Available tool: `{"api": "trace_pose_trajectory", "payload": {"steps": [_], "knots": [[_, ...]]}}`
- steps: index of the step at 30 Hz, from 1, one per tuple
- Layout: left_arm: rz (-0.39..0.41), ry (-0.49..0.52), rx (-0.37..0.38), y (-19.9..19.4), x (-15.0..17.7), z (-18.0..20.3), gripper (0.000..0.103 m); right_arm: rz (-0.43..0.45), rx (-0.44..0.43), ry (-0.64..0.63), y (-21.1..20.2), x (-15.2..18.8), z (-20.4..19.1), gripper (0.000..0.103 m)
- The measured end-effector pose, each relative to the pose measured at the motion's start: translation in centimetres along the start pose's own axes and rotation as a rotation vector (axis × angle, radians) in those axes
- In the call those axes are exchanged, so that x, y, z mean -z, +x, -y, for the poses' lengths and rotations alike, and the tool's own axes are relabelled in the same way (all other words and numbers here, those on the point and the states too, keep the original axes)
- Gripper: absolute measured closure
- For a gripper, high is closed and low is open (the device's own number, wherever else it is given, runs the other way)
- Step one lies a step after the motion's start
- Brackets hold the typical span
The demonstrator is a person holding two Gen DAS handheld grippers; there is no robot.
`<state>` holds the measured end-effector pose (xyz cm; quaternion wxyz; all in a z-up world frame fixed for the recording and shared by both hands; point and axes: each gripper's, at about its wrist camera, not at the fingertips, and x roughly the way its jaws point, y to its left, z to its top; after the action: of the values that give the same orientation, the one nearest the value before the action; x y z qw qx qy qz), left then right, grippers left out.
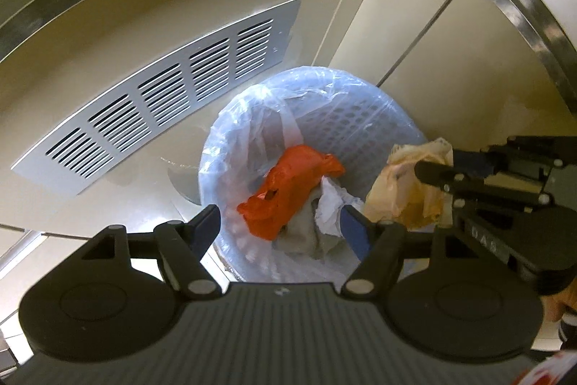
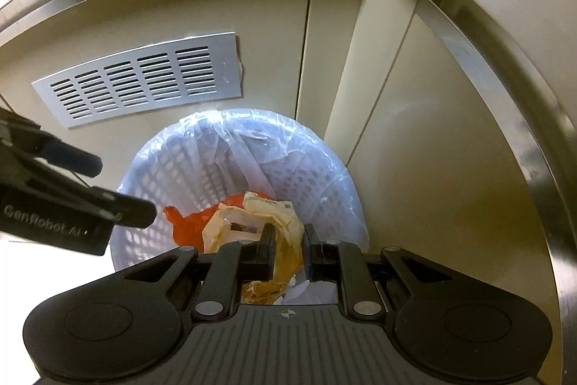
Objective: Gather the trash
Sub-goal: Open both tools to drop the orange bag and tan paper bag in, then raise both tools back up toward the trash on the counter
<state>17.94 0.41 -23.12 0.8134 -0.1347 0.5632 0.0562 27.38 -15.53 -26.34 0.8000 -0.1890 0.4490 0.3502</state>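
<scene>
The left gripper (image 1: 279,222) hangs wide apart above the lined trash basket (image 1: 360,103). Inside the basket lie an orange wrapper (image 1: 288,190) and white tissue (image 1: 331,204). At the basket's right rim, the right gripper (image 1: 432,190) pinches a crumpled yellow bag (image 1: 400,183).

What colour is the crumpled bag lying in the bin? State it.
Orange-red; the crumpled bag shows best in the left wrist view, inside the bin.

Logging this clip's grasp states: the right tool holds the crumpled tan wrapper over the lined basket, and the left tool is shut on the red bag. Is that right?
Not quite. The left tool is open and holds nothing; the red bag already lies inside the lined basket, as the left wrist view shows. The rest stands: the right tool grips the tan wrapper over the basket.
</scene>
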Motion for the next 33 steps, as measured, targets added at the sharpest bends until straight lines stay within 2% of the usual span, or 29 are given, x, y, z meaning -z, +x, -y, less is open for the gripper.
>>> {"api": "trace_pose_trajectory", "payload": {"steps": [5, 7, 9, 21, 27, 33], "knots": [[0.000, 0.000, -0.007, 0.0, 0.3, -0.6, 0.033, 0.004, -0.005, 0.015, 0.3, -0.4, -0.1, 0.086], [0.000, 0.002, -0.008, -0.1, 0.4, -0.7, 0.033, 0.003, -0.008, 0.031, 0.6, -0.4, 0.1, 0.058], [0.001, 0.009, -0.011, 0.0, 0.5, -0.8, 0.033, 0.005, -0.016, 0.063, 0.6, -0.5, 0.4, 0.054], [0.029, 0.044, -0.010, -1.4, 0.8, -0.7, 0.033, -0.005, -0.009, 0.066, -0.9, -0.4, 0.3, 0.054], [0.076, 0.086, -0.003, -4.4, 0.7, -0.2, 0.033, 0.056, -0.019, 0.044, -4.5, -1.2, -0.5, 0.054], [0.149, 0.128, 0.036, -8.6, 0.3, 0.6, 0.033, 0.139, -0.028, 0.045, -9.1, -2.7, -1.0, 0.054]]}}
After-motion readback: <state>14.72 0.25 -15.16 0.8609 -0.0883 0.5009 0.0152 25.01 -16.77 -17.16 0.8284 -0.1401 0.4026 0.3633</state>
